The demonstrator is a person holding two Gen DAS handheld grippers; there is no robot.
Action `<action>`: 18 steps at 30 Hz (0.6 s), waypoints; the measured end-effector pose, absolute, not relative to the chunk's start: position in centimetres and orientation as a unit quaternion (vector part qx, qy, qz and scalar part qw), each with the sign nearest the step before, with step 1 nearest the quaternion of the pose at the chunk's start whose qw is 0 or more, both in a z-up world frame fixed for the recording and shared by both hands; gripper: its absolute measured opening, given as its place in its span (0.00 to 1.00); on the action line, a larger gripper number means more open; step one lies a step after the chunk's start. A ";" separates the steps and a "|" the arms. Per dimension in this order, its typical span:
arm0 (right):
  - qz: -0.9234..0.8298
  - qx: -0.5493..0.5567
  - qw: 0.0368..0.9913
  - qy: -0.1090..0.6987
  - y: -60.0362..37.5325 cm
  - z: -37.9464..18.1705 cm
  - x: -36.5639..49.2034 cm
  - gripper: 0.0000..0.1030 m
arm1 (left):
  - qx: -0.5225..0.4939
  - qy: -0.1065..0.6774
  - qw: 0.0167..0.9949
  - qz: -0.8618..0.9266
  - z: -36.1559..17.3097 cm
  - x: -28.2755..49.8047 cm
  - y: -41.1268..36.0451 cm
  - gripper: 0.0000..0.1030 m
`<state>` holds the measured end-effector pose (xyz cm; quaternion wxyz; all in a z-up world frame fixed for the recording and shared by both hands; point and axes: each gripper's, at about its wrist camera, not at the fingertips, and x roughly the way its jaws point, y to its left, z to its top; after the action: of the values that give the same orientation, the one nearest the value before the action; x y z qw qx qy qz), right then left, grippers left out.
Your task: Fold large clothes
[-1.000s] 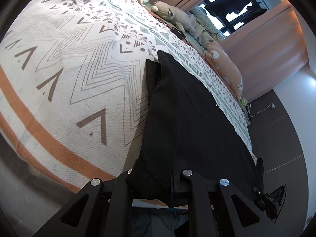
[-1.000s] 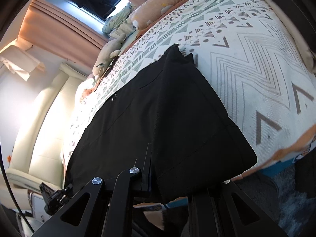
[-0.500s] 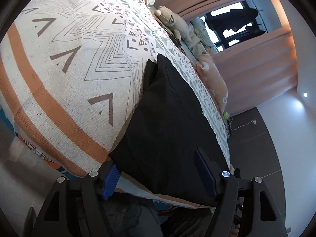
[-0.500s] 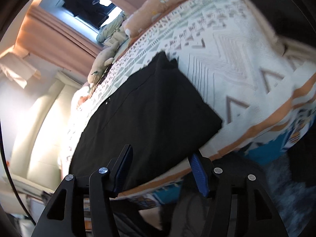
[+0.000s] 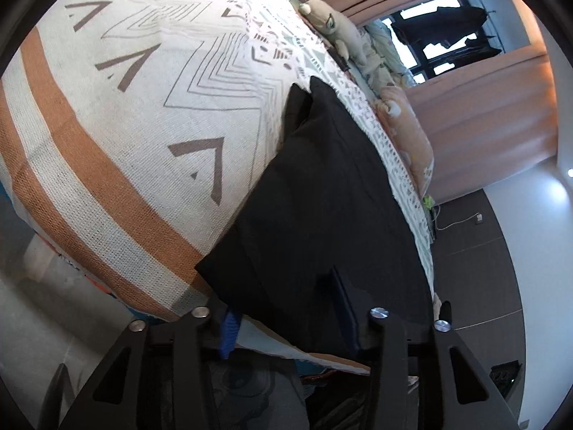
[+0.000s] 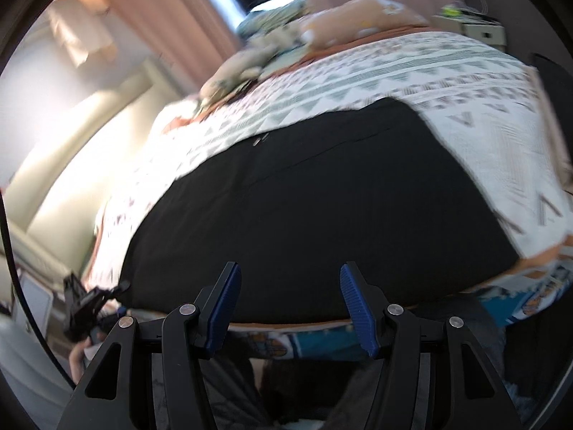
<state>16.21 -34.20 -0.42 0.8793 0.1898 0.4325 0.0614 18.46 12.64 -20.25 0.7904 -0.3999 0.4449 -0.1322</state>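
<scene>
A large black garment (image 5: 322, 193) lies folded flat along the near edge of a bed with a patterned white and orange cover (image 5: 118, 107). It also shows in the right wrist view (image 6: 322, 208). My left gripper (image 5: 286, 319) is open, its blue pads on either side of the garment's near left corner without pinching it. My right gripper (image 6: 290, 304) is open and empty, just off the bed edge in front of the garment's middle. The right wrist view is blurred by motion.
Plush toys (image 5: 343, 32) and pillows lie along the far side of the bed by pink curtains (image 5: 483, 114) and a window. A dark floor (image 5: 476, 261) lies to the right. A white headboard (image 6: 71, 165) stands at the left in the right wrist view.
Both grippers have let go of the black garment and opened. The right one has pulled back and swung along the bed edge; the garment now lies flat.
</scene>
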 end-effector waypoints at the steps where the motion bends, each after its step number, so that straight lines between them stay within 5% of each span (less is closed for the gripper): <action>1: 0.067 0.179 0.878 0.439 -33.1 -0.8 16.9 0.57 | -0.404 0.443 0.789 -0.134 -20.6 18.2 12.9 0.42; 18: 0.078 0.019 0.848 0.524 -21.0 -6.9 22.1 0.56 | -0.427 0.445 0.778 -0.119 -21.2 16.7 13.7 0.34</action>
<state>22.08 -21.02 -6.90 0.8479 0.0189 0.5240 0.0778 16.73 13.66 -21.24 0.7782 -0.4267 0.4452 -0.1190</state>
